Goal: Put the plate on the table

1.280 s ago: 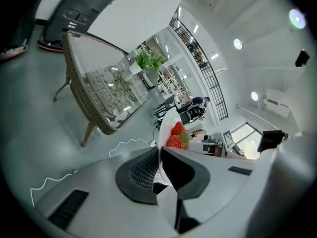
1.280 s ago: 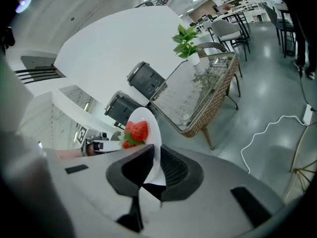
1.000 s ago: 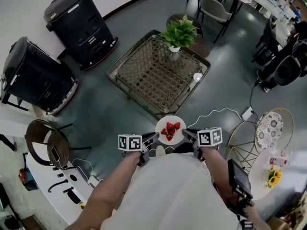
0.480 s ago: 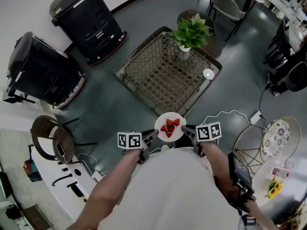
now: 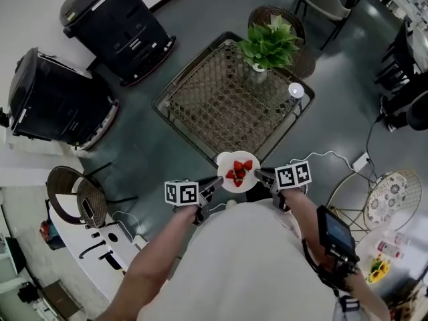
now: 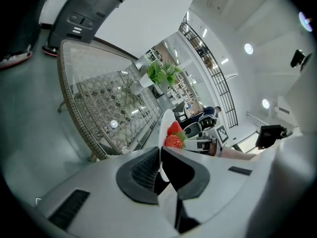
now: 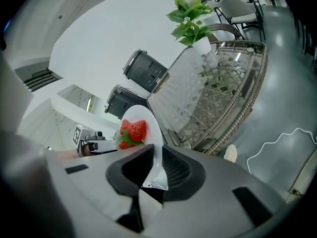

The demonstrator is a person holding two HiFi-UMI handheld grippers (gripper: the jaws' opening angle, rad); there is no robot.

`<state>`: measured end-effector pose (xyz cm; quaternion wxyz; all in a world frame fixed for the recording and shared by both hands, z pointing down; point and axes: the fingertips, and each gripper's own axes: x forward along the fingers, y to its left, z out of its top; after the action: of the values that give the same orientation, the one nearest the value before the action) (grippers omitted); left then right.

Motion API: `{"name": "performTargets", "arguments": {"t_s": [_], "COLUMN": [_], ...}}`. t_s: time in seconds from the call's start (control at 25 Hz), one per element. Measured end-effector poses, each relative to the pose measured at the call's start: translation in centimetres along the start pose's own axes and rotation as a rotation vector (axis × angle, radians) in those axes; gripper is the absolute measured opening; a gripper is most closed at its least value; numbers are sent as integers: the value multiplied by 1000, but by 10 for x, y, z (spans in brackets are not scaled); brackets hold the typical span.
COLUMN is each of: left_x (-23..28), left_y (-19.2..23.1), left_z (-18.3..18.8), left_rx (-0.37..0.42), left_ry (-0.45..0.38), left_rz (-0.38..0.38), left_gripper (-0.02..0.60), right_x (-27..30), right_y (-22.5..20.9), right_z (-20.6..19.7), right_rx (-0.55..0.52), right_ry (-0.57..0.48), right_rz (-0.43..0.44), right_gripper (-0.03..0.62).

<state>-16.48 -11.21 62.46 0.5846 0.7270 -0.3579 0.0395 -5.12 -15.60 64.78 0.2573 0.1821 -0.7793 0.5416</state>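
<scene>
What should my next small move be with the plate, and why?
Probably ease the plate forward, kept level, until it is over the table. The left claw and right claw pinch opposite rims, the plate hangs just at the table's near corner, and the strawberries lie on it.

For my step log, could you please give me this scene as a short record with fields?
plate: white, holds strawberries, carried in the air
left tongs: shut on the plate's left rim
right tongs: shut on the plate's right rim
table: glass top on a wicker frame, just ahead of the plate
plant: potted, at the table's far corner
task state: plate not yet set down
</scene>
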Motion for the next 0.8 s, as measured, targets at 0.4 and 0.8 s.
{"name": "performTargets", "arguments": {"t_s": [0.4,0.8], "left_x": [37,67], "left_y": [14,47], "left_z": [21,32], "left_rx": [-32,-167], "left_ry": [62,32], "left_rz": [25,69], "left_gripper": [15,15], "right_x": [6,27], "right_y": [-37,-72], "right_z": [18,43], "right_rx": [92,87], "right_ry": [57,149], "right_rz": [27,34], "right_gripper": [38,38]}}
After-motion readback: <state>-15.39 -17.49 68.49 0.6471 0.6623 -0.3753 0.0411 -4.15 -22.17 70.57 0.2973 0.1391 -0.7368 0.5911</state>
